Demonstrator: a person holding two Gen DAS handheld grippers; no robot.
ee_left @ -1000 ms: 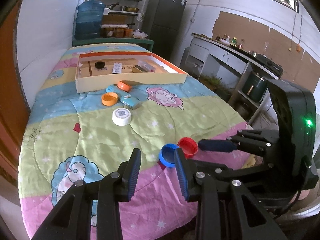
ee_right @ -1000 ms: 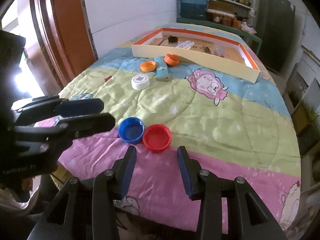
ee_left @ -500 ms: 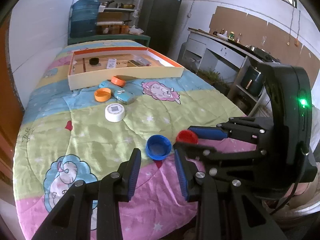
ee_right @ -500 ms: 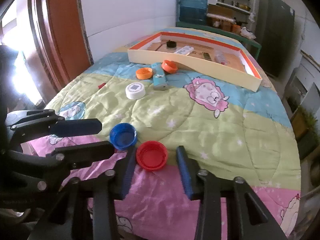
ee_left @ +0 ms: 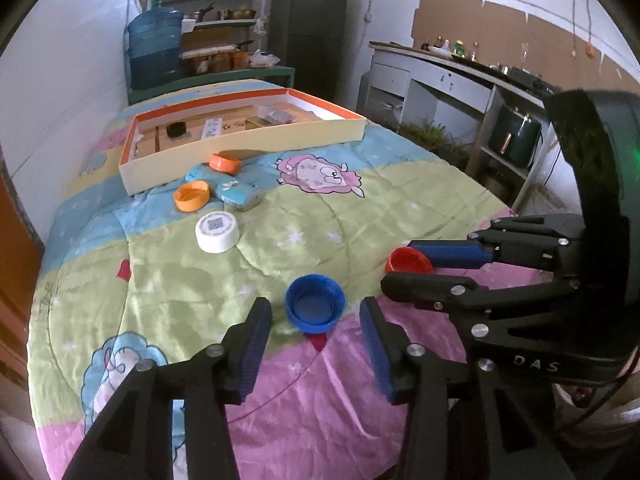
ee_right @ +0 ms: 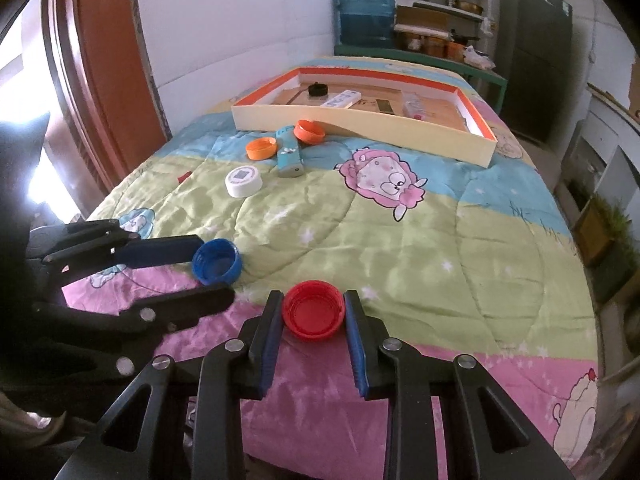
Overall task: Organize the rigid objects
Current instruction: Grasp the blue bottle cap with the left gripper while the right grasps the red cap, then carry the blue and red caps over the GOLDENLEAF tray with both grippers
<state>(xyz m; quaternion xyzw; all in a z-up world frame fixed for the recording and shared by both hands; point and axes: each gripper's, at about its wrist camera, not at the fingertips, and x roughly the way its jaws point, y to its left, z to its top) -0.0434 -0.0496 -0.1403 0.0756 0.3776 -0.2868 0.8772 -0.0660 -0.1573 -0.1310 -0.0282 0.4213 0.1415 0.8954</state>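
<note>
Right gripper (ee_right: 313, 316) pinching the red cap (ee_right: 313, 314) by its rim, pads touching both sides, cap down on the quilt (ee_right: 400, 248). Light, stiff plastic, slick-looking walls — best held across the widest part. Left gripper (ee_left: 316, 334) spread wide, blue cap (ee_left: 315, 309) open side up, just ahead, between the jaws, untouched. Farther off, white cap (ee_left: 218, 231), two orange caps, then the tray (ee_left: 256, 146).

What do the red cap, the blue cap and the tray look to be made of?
Red cap: likely moulded plastic, glossy, ridged inside.
Blue cap: same look, smooth sheen, thin rim.
Tray: probably cardboard, matte cream walls, orange inner edge, brown board floor.
</note>
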